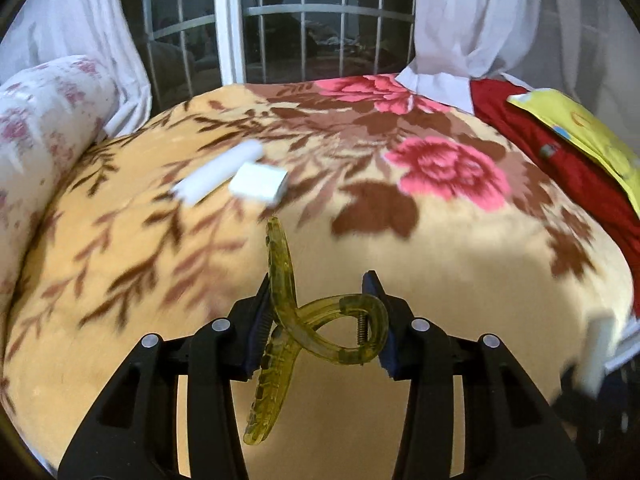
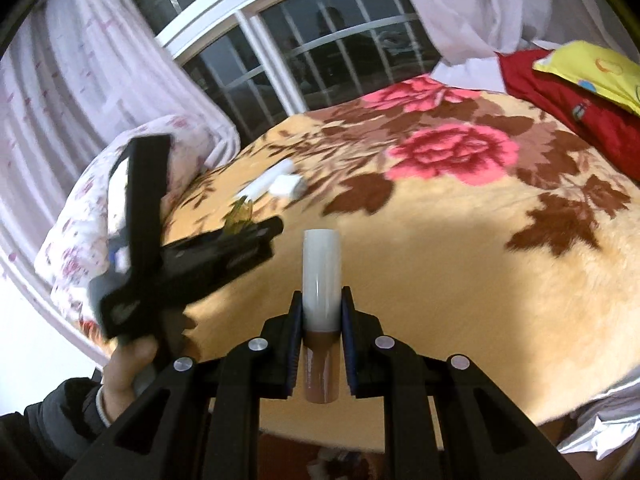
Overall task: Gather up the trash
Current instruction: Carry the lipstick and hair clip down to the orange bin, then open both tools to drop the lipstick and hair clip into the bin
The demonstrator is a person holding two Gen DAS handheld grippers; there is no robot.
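My left gripper point(image 1: 320, 284) is shut on a translucent yellow hair claw clip point(image 1: 292, 320) and holds it above the floral blanket point(image 1: 400, 248). A white tube point(image 1: 218, 172) and a small white box point(image 1: 259, 182) lie side by side on the blanket beyond it. My right gripper point(image 2: 321, 294) is shut on a white and brown tube point(image 2: 321, 304), standing upright between the pads. In the right wrist view the left gripper point(image 2: 276, 226) is at the left with the clip, near the white tube point(image 2: 266, 182) and box point(image 2: 287, 186).
A floral bolster pillow point(image 1: 44, 128) lies at the bed's left edge. A red cloth point(image 1: 560, 160) with a yellow packet point(image 1: 588, 128) on it lies at the right. White curtains point(image 1: 480, 20) and a barred window point(image 1: 300, 20) stand behind the bed.
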